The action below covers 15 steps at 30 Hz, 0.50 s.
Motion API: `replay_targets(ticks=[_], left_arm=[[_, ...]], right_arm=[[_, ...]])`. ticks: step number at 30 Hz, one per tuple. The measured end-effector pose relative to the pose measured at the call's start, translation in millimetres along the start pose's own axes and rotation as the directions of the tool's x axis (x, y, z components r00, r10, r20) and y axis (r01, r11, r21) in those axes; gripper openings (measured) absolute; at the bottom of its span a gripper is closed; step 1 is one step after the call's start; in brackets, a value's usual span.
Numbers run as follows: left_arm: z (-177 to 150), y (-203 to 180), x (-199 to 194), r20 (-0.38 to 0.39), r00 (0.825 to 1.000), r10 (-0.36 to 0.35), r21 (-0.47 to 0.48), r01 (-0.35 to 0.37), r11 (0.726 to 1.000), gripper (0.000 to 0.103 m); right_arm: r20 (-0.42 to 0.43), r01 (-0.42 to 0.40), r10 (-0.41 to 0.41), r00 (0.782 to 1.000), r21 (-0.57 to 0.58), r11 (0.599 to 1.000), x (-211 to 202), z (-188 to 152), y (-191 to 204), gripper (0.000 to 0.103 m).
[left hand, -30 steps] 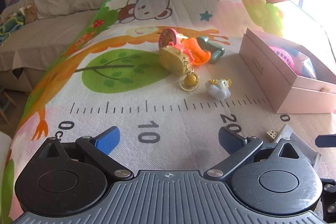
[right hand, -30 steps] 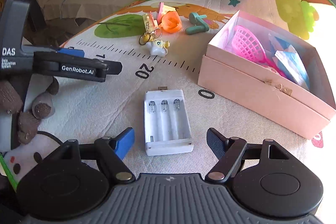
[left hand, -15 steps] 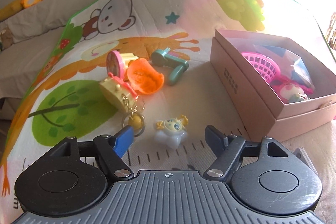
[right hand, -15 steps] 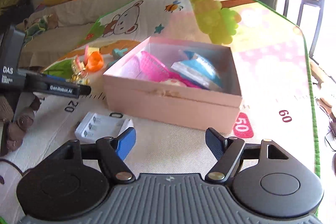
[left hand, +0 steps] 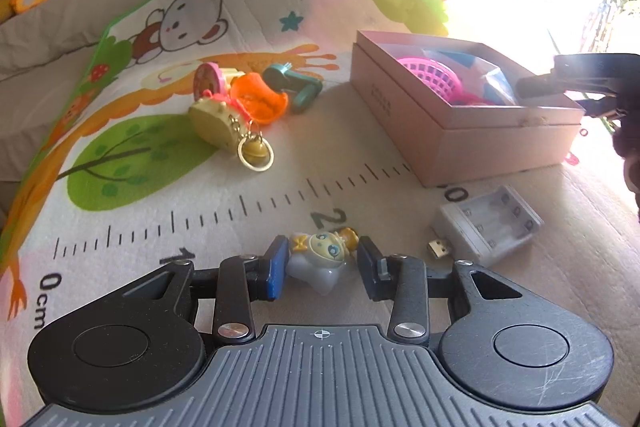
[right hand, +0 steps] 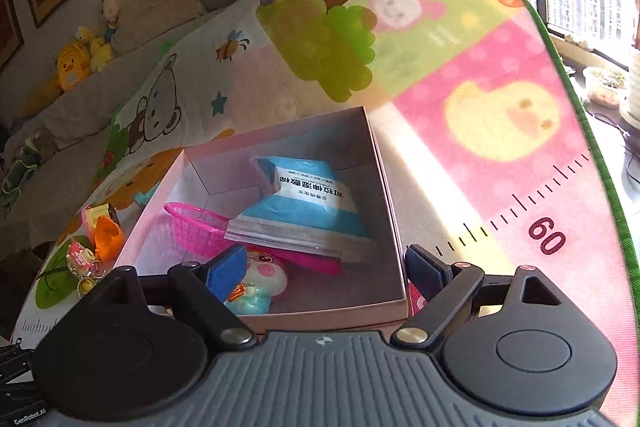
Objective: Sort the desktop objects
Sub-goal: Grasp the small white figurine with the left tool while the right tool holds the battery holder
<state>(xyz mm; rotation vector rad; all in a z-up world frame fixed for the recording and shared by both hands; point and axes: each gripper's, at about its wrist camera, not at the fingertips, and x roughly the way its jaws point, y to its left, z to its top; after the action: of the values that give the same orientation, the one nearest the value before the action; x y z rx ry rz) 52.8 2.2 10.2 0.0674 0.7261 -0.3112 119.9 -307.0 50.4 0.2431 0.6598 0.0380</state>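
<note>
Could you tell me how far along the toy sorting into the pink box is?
Partly done: the pink box already holds a pink basket, a blue packet and a pig figure. In hand: the left gripper is shut on the star doll. Left: battery case, keychain toy, orange piece, teal piece.

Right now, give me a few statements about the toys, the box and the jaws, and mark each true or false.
1. The left gripper is shut on the star figurine. True.
2. The battery holder lies inside the pink box. False: it lies on the mat beside it.
3. The right gripper has open jaws above the box. True.
4. The box is empty. False: it holds a pink basket and a blue packet.
</note>
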Motion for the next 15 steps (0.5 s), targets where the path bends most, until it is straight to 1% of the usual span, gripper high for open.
replay_targets(ticks=[2, 4, 6, 7, 8, 9, 10, 11, 12, 13, 15], left_arm=[[-6.6, 0.0, -7.9, -0.004, 1.0, -0.025, -0.003, 0.025, 1.0, 0.043], [-11.6, -0.3, -13.9, -0.002, 1.0, -0.025, -0.005, 0.025, 1.0, 0.044], [-14.9, 0.2, -17.3, 0.004, 1.0, -0.005, -0.001, 0.005, 1.0, 0.051], [-16.5, 1.0, -18.4, 0.008, 1.0, 0.013, 0.002, -0.013, 1.0, 0.058], [-17.8, 3.3, -18.8, 0.01, 0.999, 0.037, 0.007, -0.037, 0.999, 0.06], [-19.2, 5.1, -18.8, 0.009, 0.998, 0.059, 0.008, -0.059, 0.998, 0.062], [-20.1, 6.9, -18.6, 0.008, 0.997, 0.077, 0.006, -0.077, 0.997, 0.066], [-20.6, 10.1, -19.4, 0.011, 0.995, 0.099, -0.001, -0.099, 0.995, 0.069], [-20.6, 13.0, -19.9, 0.012, 0.993, 0.114, -0.008, -0.114, 0.993, 0.07], [-20.6, 15.4, -20.8, 0.013, 0.992, 0.125, -0.015, -0.125, 0.992, 0.071], [-20.7, 20.2, -22.0, 0.012, 0.991, 0.137, -0.032, -0.136, 0.99, 0.073]], right_arm=[[-0.006, -0.028, 0.028, 1.0, -0.017, 0.999, 0.7, -1.6, 4.4, 0.088], [0.014, -0.014, 0.015, 1.0, -0.052, 0.999, -3.9, -4.1, 14.0, 0.087], [0.073, 0.031, -0.022, 0.997, -0.113, 0.993, -17.8, -9.3, 27.3, 0.088], [0.1, 0.04, -0.026, 0.995, -0.146, 0.988, -28.3, -13.7, 34.4, 0.088], [0.117, 0.044, -0.023, 0.993, -0.172, 0.984, -37.2, -18.6, 41.3, 0.091], [0.131, 0.043, -0.017, 0.991, -0.196, 0.98, -44.1, -23.8, 47.9, 0.097], [0.138, 0.036, -0.004, 0.99, -0.233, 0.972, -51.9, -30.9, 56.1, 0.101], [0.123, 0.019, 0.015, 0.992, -0.269, 0.963, -55.5, -37.9, 64.0, 0.103], [0.094, -0.001, 0.03, 0.995, -0.294, 0.956, -56.2, -44.3, 70.1, 0.103], [0.049, -0.033, 0.05, 0.998, -0.315, 0.948, -55.3, -52.2, 77.4, 0.103], [-0.046, -0.103, 0.093, 0.995, -0.331, 0.938, -50.5, -70.8, 90.8, 0.103]])
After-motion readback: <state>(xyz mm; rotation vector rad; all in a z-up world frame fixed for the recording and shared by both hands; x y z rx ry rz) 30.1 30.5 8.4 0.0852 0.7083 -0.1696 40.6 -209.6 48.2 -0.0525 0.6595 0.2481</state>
